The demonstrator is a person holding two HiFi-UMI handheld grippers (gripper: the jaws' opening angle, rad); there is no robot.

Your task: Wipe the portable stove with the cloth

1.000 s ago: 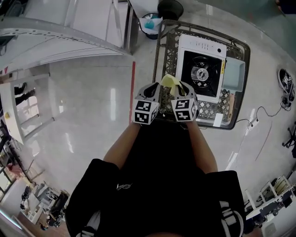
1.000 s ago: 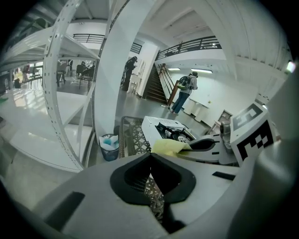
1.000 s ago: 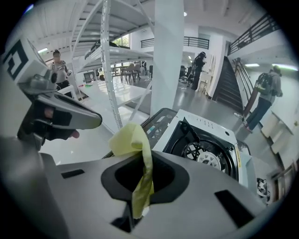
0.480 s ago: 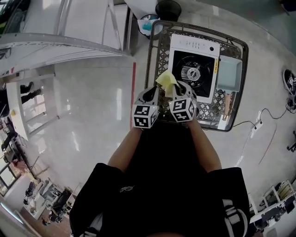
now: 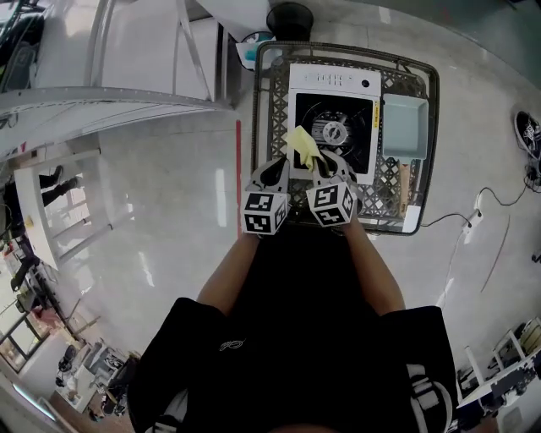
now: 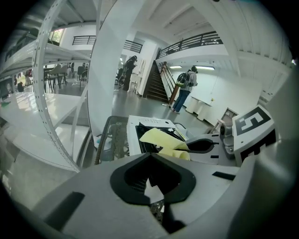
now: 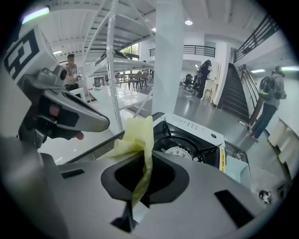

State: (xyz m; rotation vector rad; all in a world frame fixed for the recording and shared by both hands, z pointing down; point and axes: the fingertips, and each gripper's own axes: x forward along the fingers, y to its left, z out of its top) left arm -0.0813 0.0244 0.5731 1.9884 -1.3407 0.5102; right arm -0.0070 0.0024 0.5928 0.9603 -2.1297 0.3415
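A white portable stove [image 5: 332, 118] with a black burner well sits on a dark lattice table [image 5: 270, 101]. In the head view my right gripper [image 5: 319, 163] is shut on a yellow cloth [image 5: 303, 145], which hangs over the stove's near left corner. In the right gripper view the cloth [image 7: 136, 135] runs down between that gripper's [image 7: 145, 156] closed jaws, with the stove [image 7: 187, 142] just beyond. My left gripper [image 5: 277, 172] is held beside it, to the left of the stove. Its jaws [image 6: 150, 156] are shut with nothing in them; the cloth [image 6: 163, 140] and stove [image 6: 134, 128] show ahead.
A pale blue tray [image 5: 401, 125] lies to the right of the stove on the same table. A black round bin [image 5: 289, 17] stands behind it. White shelving [image 5: 101, 93] rises on the left. Cables [image 5: 490, 203] trail on the floor at right. People stand far off.
Both grippers and the cloth have come closer to the stove, and the cloth now reaches over the stove's near left corner. The jaws have not changed.
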